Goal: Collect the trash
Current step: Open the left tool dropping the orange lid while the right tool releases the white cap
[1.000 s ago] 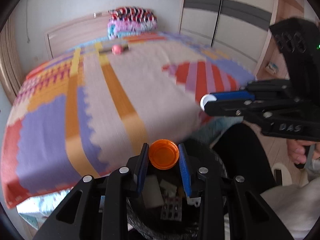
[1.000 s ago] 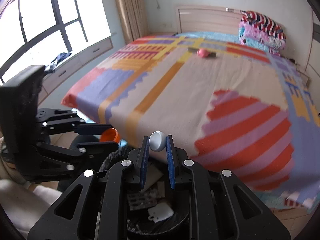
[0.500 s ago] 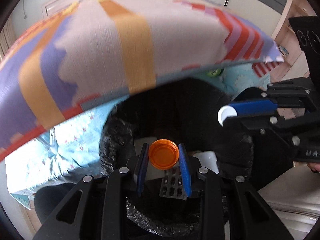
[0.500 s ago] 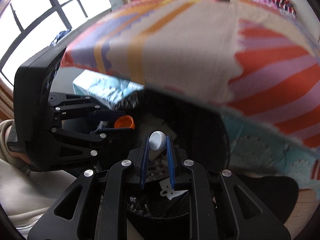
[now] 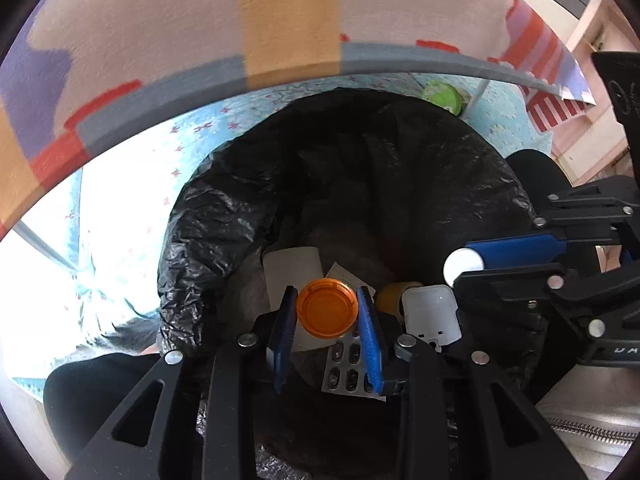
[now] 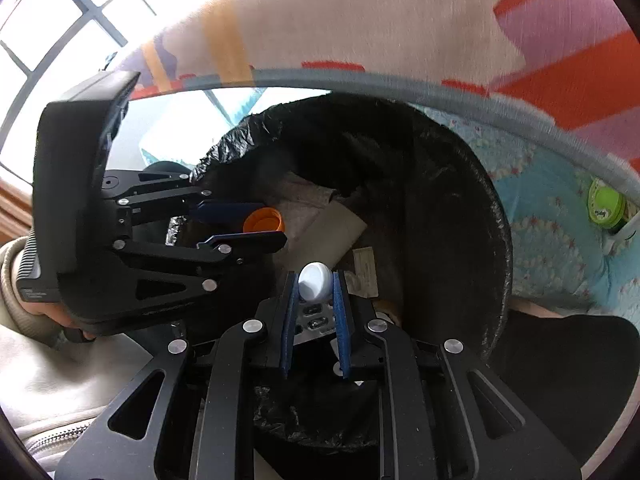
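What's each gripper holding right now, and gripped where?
Left gripper pinches an orange cap across its rim. Right gripper pinches a small white cap by its sides. Both sit above the black-lined trash bin.

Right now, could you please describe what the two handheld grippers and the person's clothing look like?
Both the left gripper and right gripper have black angular frames, silver screws and blue finger pads. A ribbed beige sleeve and a silver zip show.
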The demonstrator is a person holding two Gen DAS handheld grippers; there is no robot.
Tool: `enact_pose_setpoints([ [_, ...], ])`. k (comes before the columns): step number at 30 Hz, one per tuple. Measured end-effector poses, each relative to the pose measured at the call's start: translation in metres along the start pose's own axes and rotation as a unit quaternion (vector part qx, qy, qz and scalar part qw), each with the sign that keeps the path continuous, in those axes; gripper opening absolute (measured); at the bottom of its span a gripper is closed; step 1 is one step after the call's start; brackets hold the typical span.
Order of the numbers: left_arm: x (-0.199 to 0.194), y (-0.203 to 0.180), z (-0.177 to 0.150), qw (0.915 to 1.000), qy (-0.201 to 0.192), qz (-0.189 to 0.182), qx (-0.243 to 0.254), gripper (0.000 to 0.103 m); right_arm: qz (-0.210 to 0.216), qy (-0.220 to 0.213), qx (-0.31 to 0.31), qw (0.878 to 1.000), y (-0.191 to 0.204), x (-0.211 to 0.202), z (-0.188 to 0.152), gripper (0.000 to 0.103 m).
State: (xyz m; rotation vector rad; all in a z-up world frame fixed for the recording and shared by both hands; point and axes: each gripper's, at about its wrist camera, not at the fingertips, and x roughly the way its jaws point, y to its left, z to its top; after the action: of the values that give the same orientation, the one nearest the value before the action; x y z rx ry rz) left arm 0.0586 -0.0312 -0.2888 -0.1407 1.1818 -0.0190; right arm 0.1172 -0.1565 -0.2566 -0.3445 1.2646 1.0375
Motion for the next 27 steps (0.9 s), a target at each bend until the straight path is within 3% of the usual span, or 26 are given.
enact_pose_setpoints([
  [16,0.002,-0.001,0.002,0.9999,0.010,0.004,-0.008,0.030,0.000,0.007,0.000,1.000,-0.002,0.004,0.004,0.018],
  [17,0.000,0.000,0.002,0.9999,0.009,0.004,-0.008,0.031,-0.001,0.009,-0.001,1.000,-0.002,0.006,0.004,0.018],
  [19,-0.004,0.000,0.001,0.9999,0.005,0.005,-0.009,0.050,-0.001,0.014,-0.002,1.000,0.000,0.007,0.004,0.018],
  [27,-0.034,-0.001,0.001,0.9997,-0.026,-0.004,-0.001,0.051,-0.007,0.011,-0.004,1.000,0.002,0.002,0.004,0.024],
])
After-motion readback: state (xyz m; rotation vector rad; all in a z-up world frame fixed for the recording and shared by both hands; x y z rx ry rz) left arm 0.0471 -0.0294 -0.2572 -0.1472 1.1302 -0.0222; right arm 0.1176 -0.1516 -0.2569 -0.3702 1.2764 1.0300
